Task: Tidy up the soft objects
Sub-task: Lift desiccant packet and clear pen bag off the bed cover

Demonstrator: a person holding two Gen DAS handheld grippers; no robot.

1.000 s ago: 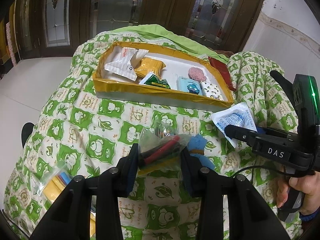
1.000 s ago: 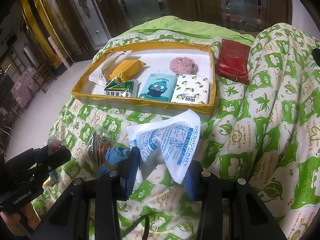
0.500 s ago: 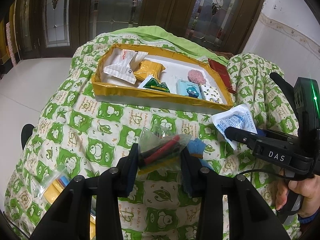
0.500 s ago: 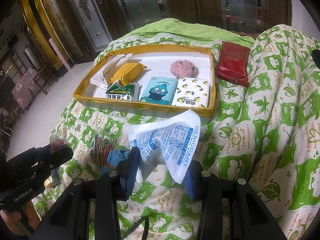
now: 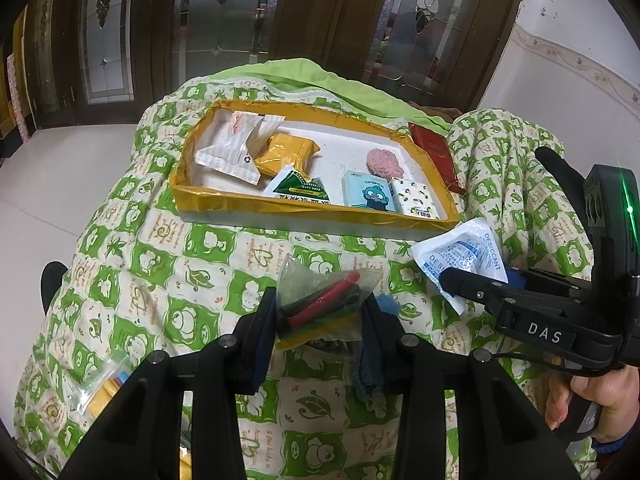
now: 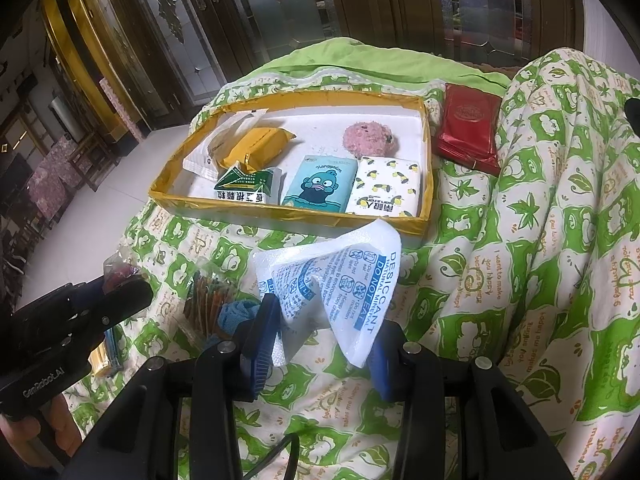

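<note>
Green-patterned quilt [image 5: 132, 248], yellow-rimmed tray [image 5: 304, 206] at 12 o'clock. Left gripper [image 5: 320, 316] clamps clear bag of coloured sticks [image 5: 324, 306]; right gripper [image 6: 324, 340] clamps desiccant packet [image 6: 340, 280]. Mid-carry; next: move both into tray, release.

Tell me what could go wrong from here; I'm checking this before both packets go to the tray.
1. The desiccant packet is pinched near its lower edge by the right claw and flops upward; it may slip or catch the yellow tray rim.
2. The tray's near row is already crowded, so the left claw's clear bag of coloured sticks could land on other packs.
</note>
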